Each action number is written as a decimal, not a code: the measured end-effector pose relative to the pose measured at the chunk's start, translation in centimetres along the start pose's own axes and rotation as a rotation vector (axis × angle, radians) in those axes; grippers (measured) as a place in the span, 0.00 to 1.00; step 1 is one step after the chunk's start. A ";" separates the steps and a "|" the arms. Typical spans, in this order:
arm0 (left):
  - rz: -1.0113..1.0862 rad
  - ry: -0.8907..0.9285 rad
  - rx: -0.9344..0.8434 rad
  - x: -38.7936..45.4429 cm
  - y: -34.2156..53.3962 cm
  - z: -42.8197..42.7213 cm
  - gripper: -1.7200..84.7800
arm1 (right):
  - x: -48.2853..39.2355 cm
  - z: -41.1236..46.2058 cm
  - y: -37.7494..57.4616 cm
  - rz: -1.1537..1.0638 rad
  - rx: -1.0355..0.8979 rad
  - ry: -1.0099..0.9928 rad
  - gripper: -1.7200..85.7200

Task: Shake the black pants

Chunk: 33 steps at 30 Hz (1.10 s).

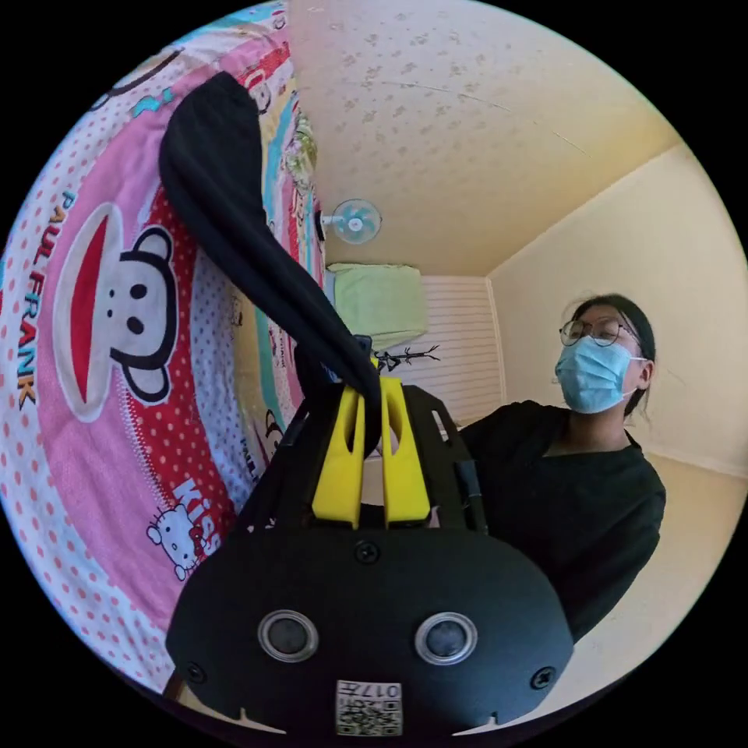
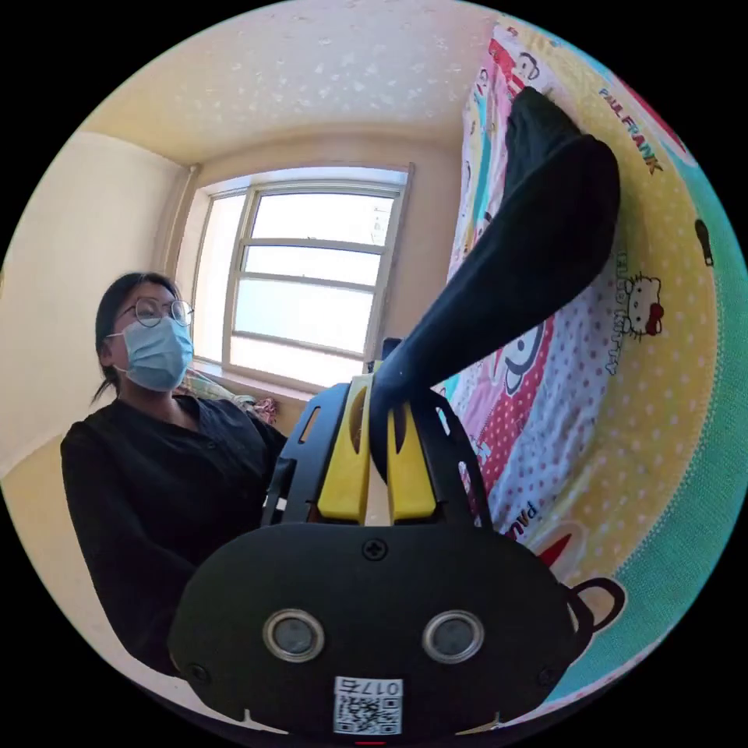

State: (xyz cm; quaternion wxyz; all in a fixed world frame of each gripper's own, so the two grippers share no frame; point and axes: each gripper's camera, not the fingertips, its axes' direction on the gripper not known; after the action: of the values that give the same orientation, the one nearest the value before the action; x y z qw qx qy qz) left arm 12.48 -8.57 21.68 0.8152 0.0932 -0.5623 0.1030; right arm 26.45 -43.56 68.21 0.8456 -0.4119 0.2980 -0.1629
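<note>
The black pants (image 1: 234, 226) run as a dark band from the cartoon bedsheet (image 1: 101, 436) down into my left gripper (image 1: 372, 393), whose yellow jaws are shut on the cloth. In the right gripper view the black pants (image 2: 530, 257) stretch from the bedsheet (image 2: 662, 405) to my right gripper (image 2: 382, 389), and its yellow jaws pinch the fabric too. Both pieces of cloth hang taut between bed and jaws.
A person in a black top (image 1: 576, 499) and a face mask stands close behind the grippers, seen as a person (image 2: 156, 467) in the right gripper view too. A wall fan (image 1: 352, 221), a green cloth (image 1: 382, 300) and a bright window (image 2: 312, 273) lie beyond.
</note>
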 end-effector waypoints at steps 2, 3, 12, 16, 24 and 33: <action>0.118 0.009 0.010 5.4 0.6 1.8 0.06 | -6.1 -0.3 0.5 -0.115 -0.007 -0.010 0.02; 0.193 0.006 0.017 9.0 1.0 3.0 0.06 | -10.5 -0.5 0.7 -0.195 -0.022 -0.005 0.02; 0.610 -0.018 0.153 31.6 3.5 12.2 0.07 | -39.3 -1.4 1.3 -0.697 -0.168 0.005 0.02; 0.578 -0.093 0.251 34.0 2.6 14.9 0.06 | -44.4 -1.8 0.2 -0.760 -0.174 0.060 0.02; 0.174 -0.301 0.329 19.1 -5.0 16.7 0.06 | -29.6 -3.4 -9.1 -0.345 -0.136 0.329 0.02; -0.111 -0.611 0.245 2.9 -1.9 20.4 0.08 | -12.6 -0.6 -6.5 -0.116 -0.197 0.586 0.02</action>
State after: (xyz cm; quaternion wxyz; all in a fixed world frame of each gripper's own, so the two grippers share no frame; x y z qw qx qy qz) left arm -4.27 -15.68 31.50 0.5958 0.2475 -0.7584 0.0924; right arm 16.19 -41.30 77.69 0.6692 -0.4436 0.5192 -0.2931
